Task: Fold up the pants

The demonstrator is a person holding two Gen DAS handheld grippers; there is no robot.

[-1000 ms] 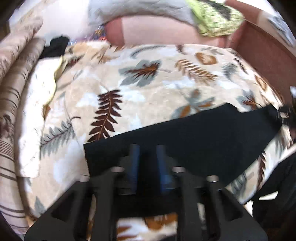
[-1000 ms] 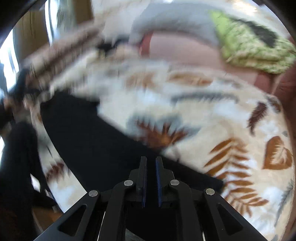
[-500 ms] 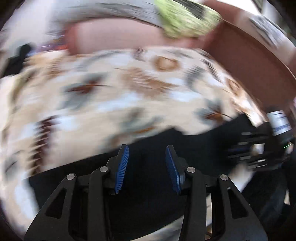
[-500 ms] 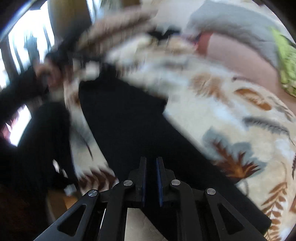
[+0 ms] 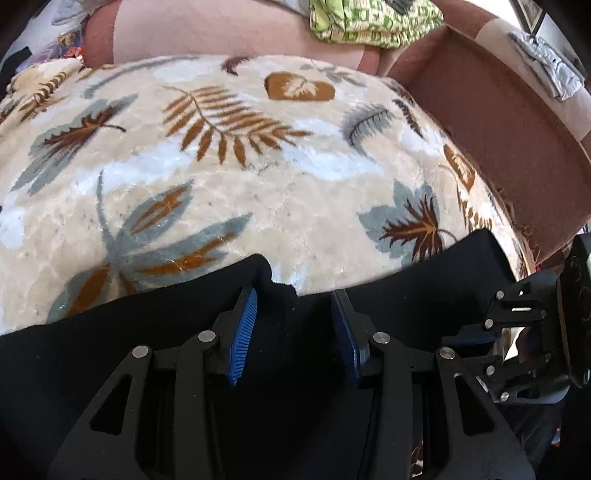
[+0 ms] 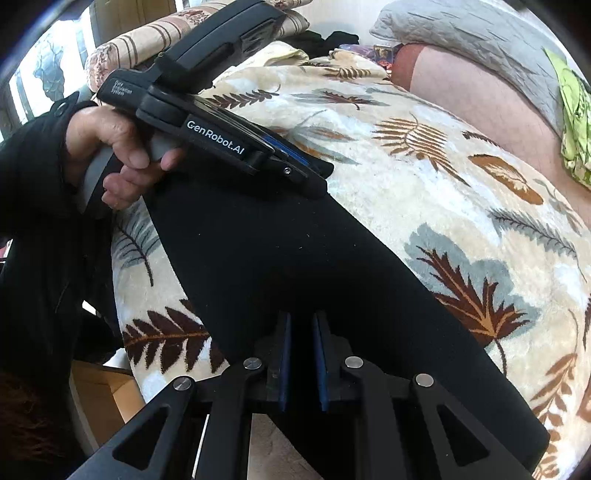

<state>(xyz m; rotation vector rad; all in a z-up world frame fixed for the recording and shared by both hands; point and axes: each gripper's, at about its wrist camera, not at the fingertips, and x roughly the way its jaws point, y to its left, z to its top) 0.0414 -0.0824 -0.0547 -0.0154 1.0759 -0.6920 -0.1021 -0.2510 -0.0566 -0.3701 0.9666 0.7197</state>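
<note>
A plush blanket [image 5: 280,192] printed with brown and grey leaves covers the bed, with a pink bolster [image 5: 221,33] and a green patterned cloth [image 5: 373,20] along its far side and a brown padded bed frame [image 5: 509,147] to the right. Striped pillows [image 6: 147,40] lie at the far left in the right wrist view. The black pants [image 6: 280,251] stretch flat across the near part of the blanket, close to its edge; their near portion is hidden under the tool frames. The left tongs [image 5: 293,332] stand apart over the pants' far edge, touching nothing clearly. The right tongs [image 6: 302,362] sit nearly together with black fabric between them; a grip cannot be confirmed. A hand [image 6: 110,155] in a dark sleeve holds the left tool. Most of the blanket beyond the pants lies bare.
</note>
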